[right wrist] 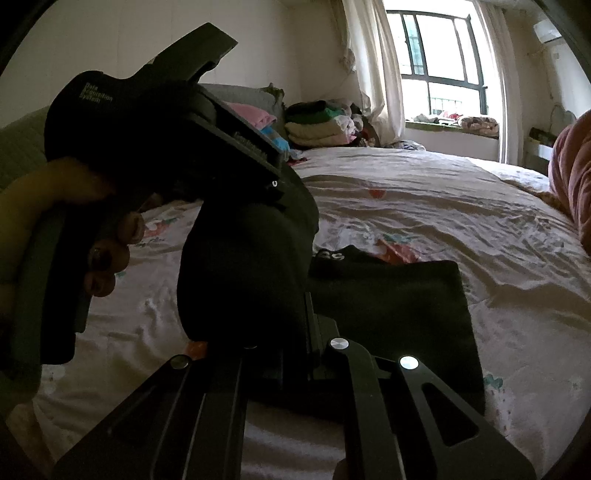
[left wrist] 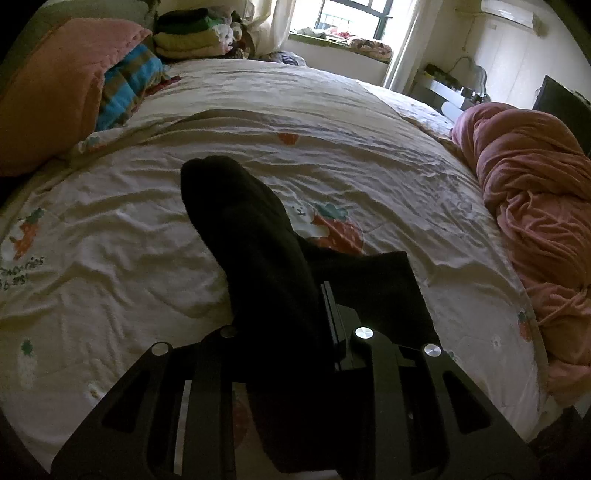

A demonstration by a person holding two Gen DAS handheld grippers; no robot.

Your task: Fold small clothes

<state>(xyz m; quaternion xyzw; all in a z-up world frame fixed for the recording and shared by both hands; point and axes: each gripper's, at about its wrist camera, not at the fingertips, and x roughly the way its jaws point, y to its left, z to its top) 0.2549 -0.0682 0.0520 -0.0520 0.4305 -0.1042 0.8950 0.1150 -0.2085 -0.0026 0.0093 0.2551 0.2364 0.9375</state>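
Observation:
A black garment (left wrist: 251, 229) lies partly flat on the bed, with one edge lifted into a hump. In the left wrist view my left gripper (left wrist: 314, 295) is shut on that raised fold, and the cloth drapes over the fingers and hides the tips. In the right wrist view my right gripper (right wrist: 295, 306) is shut on the same black garment (right wrist: 399, 302), whose flat part spreads out to the right with a small white print at its far edge. The left gripper (right wrist: 280, 184) reaches in from the upper left, held by a hand (right wrist: 110, 243), its tips buried in the fold.
The bed cover (left wrist: 332, 155) is cream with strawberry prints. A pink quilt (left wrist: 535, 206) is heaped along the right edge. Pillows (left wrist: 55, 92) and a stack of folded clothes (left wrist: 188, 33) sit at the head. A window (right wrist: 443, 62) is beyond.

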